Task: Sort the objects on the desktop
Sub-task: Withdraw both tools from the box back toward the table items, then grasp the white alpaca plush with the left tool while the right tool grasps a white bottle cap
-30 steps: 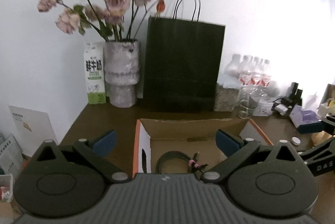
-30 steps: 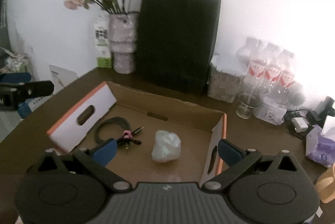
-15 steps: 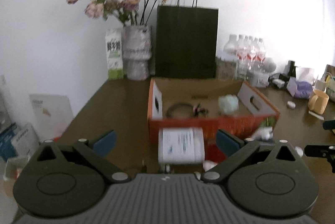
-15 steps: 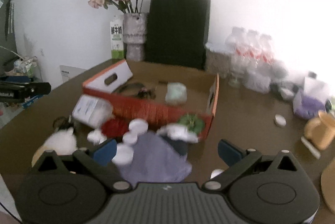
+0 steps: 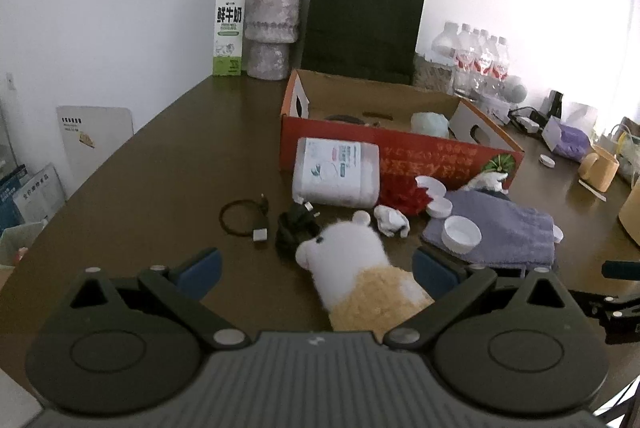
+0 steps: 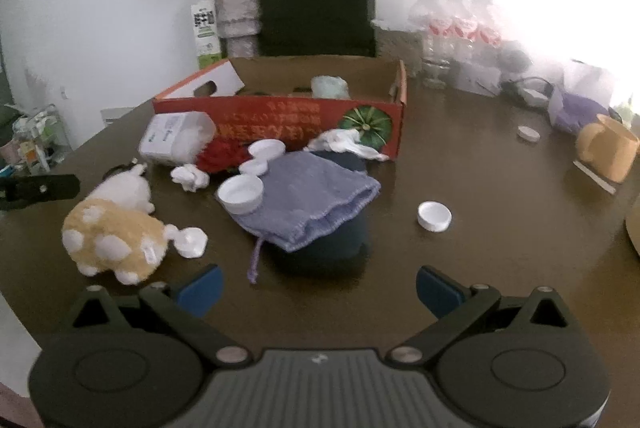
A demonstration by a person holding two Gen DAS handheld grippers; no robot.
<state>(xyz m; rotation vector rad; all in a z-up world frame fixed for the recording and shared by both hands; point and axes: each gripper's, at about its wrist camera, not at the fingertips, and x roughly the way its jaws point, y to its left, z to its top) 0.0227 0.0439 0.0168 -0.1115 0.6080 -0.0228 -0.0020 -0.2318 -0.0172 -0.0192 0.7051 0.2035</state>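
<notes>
A red and orange cardboard box (image 5: 400, 152) (image 6: 280, 116) stands open on the brown table, with a pale green wad (image 5: 430, 124) and a black cable inside. In front of it lie a white packet (image 5: 336, 172), a purple knitted pouch (image 6: 312, 196), white caps (image 6: 434, 215), crumpled paper (image 5: 390, 220), a black charger (image 5: 296, 228) and a cable loop (image 5: 240, 218). A white and tan plush toy (image 5: 360, 268) (image 6: 116, 232) lies under my open left gripper (image 5: 316, 270), between its fingers. My right gripper (image 6: 319, 286) is open, just short of the pouch.
At the back stand a vase of flowers (image 5: 272, 28), a milk carton (image 5: 229, 28), a black paper bag (image 5: 360, 24) and water bottles (image 5: 476, 52). A yellow mug (image 6: 608, 148) and a purple tissue pack (image 6: 580, 108) sit at the right.
Both grippers have drawn back from over the box towards the near side of the table. The clutter in front of the box has come into view. Both stay open.
</notes>
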